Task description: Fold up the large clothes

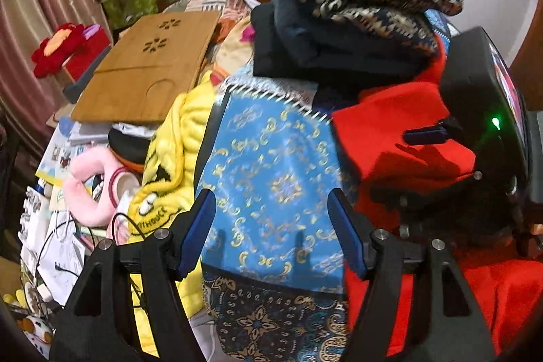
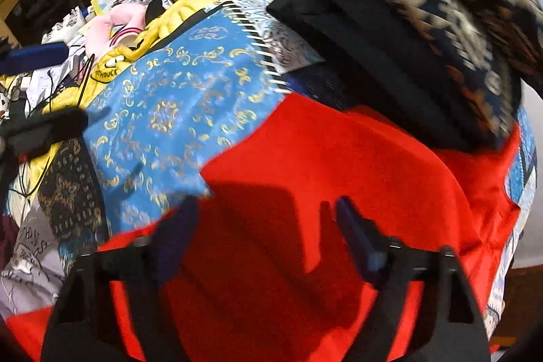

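Beside the blue brocade cloth [image 2: 176, 121], the red garment [image 2: 322, 165] lies directly under my right hand-held gripper [image 2: 268, 226], jaws spread, nothing pinched. My left hand-held gripper [image 1: 271, 219], also spread, hovers over the brocade, farther from the red garment.

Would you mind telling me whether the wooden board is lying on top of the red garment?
No, the wooden board lies apart from the red garment, beyond the yellow blanket.
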Demonstrator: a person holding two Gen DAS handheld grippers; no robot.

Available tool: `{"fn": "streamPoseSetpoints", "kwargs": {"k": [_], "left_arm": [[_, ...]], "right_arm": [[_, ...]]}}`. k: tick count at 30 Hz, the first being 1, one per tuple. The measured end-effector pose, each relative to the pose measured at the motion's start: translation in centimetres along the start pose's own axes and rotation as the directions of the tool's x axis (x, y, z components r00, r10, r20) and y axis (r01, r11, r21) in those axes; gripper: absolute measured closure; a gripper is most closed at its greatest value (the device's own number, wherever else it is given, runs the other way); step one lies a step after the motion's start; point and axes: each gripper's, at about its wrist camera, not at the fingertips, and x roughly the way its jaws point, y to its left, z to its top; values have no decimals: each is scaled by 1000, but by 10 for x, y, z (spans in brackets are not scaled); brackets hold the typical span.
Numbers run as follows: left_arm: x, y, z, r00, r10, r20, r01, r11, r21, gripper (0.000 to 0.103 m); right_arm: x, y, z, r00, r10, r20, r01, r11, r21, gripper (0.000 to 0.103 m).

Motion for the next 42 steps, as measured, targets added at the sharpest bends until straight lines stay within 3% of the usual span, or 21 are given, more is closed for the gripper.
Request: {"fn": "streamPoseSetpoints", "kwargs": {"k": [4,7,12,15,20,25,28,33,38,42], "left_arm": [[11,2,-5,999,-13,-32,13,1000,-8,36],[17,-4,-9,998,-34,-56,35,999,8,36],[25,-30,-14,992,-86,-93,93,993,79,36],[27,-49,-17,986,-120,-112,133,984,116,36],[33,-77,-23,976,-149,-156,175,970,170,36],[48,-98,-27,980,-87,-179,125,969,213,36],[55,-100,-24,983,-53,-177,88,976,197,36],[56,-86,-16,992,16,-127,2,991,136,36],[55,-69,-11,993,29,-119,-21,998,63,36],[57,-67,-14,991,26,-135,-19,998,57,35]], "right_arm": [[-2,-8,2,999,30,31,-32,997,77,82],[-14,-18,-2,996,49,71,-58,991,123,94],[-52,-39,-13,984,37,174,-71,979,193,96],[-81,-59,-25,971,-13,240,-53,962,268,97],[-143,-104,-53,924,-77,374,-86,912,402,97],[-199,-152,-94,868,-201,453,-76,849,522,97],[-214,-173,-121,856,-252,451,-76,803,591,97],[-222,-209,-176,860,-318,398,-67,704,707,97],[-207,-231,-239,891,-336,304,-42,608,793,97],[-190,-240,-285,922,-298,245,-52,533,844,97]]}}
